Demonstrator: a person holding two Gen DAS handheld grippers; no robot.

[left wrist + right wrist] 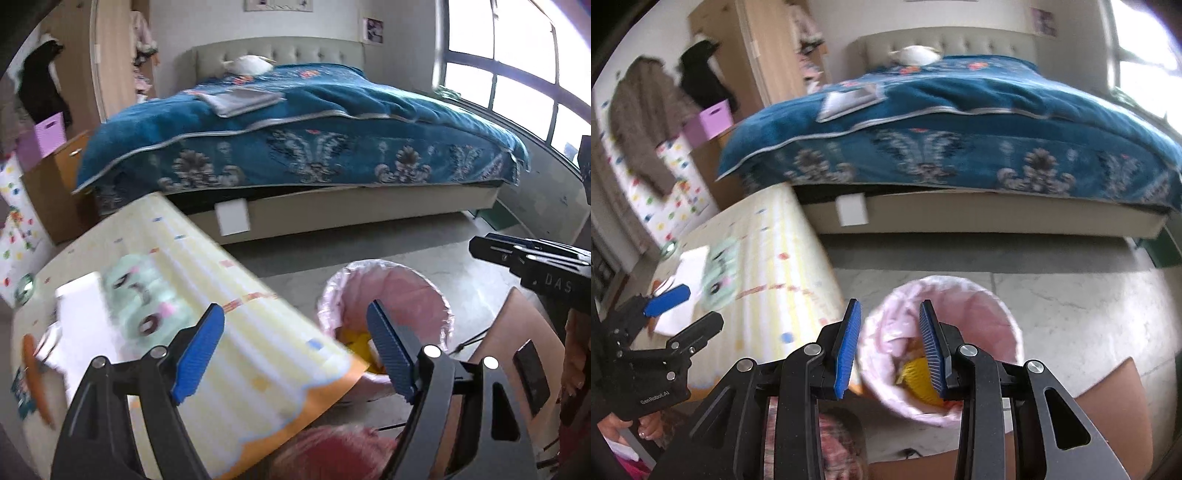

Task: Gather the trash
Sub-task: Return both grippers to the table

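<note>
Both jaws stand apart and empty: left gripper (295,350) wide, right gripper (890,345) narrower above the pink-lined bin (993,295). Yellow trash (919,380) lies inside. Paper items (77,306) remain on the table (229,295).

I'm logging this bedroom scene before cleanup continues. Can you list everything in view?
Trash bin: one, pink liner, on the floor beside the table, yellow trash inside.
Table: one, yellow patterned cloth, left.
Papers: white, on the table.
Bed: one, blue floral blanket, behind.
Storage box: one, purple, on a wooden cabinet.
Window: one, right.
Left gripper: open, empty.
Right gripper: open, above the bin.
</note>
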